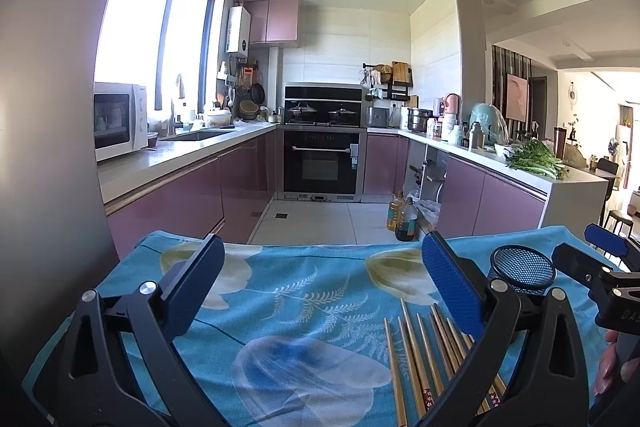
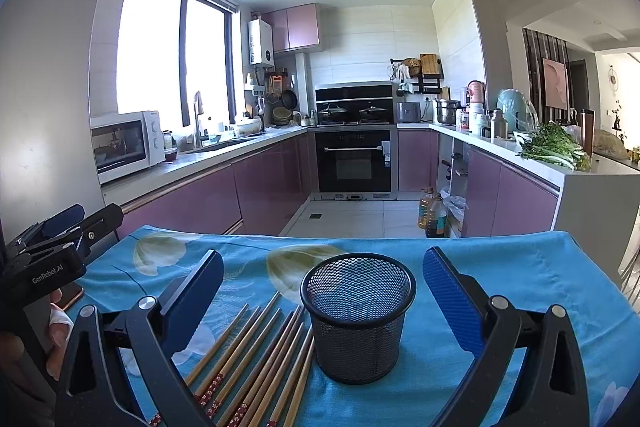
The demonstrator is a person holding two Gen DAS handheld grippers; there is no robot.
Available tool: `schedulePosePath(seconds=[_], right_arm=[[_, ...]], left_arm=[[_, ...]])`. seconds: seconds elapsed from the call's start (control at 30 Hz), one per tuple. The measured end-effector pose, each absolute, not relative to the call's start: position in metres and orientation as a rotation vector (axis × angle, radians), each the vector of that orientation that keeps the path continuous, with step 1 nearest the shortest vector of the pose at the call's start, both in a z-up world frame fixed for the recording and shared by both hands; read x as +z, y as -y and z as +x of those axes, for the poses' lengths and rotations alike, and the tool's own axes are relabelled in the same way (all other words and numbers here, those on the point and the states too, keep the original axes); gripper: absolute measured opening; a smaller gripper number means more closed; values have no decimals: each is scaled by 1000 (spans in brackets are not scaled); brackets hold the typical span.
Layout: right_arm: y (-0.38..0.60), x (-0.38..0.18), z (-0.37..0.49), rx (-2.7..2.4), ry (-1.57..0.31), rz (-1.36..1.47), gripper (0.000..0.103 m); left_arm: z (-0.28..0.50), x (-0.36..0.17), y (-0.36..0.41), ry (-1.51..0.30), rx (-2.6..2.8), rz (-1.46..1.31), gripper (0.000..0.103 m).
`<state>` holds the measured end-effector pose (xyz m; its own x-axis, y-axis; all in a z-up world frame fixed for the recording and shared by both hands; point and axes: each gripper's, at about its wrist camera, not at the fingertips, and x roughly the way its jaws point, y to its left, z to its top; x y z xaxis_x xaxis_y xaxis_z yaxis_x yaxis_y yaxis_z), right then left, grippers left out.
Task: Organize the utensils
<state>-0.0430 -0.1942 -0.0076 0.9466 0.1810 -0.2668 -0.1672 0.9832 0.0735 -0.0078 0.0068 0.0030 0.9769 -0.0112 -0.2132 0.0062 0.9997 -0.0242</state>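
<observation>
Both the left tongs (image 1: 324,283) and the right tongs (image 2: 323,297) hang released and empty above the blue floral-clothed bench (image 2: 520,267), where wooden chopsticks (image 2: 256,359) lie just left of the upright black mesh utensil cup (image 2: 358,323).

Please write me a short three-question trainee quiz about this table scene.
1. True or false: the chopsticks already stand in the mesh cup.
2. On which side of the cup do the chopsticks lie in the right wrist view: A left, B right, C behind?
3. Fill in: both the left hand-held gripper and the right hand-held gripper are ____.

Key: 1 false, they lie flat on the blue cloth; 2 A; 3 open, holding nothing.
</observation>
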Motion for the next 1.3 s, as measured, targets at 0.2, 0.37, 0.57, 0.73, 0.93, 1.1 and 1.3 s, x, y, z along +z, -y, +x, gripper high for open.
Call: schedulePosePath(seconds=[0.2, 0.37, 0.57, 0.73, 0.93, 1.1, 1.3], right_arm=[[194, -7, -43, 180, -275, 56, 97], [196, -7, -43, 177, -270, 58, 97], [196, -6, -43, 177, -271, 58, 97], [195, -5, -42, 178, -270, 61, 97], [194, -4, -43, 178, -274, 62, 97], [195, -5, -43, 180, -276, 65, 97], [195, -5, -43, 181, -274, 67, 97]], left_arm=[[-10, 4, -8, -205, -9, -28, 97], [-11, 5, -9, -198, -10, -34, 97], [-12, 5, -10, -196, -10, -35, 97], [-12, 5, -11, -192, -7, -37, 97], [-12, 5, -11, -192, -7, -36, 97], [-12, 5, -11, -194, -7, -36, 97], [-12, 5, -12, -193, -8, -36, 97]])
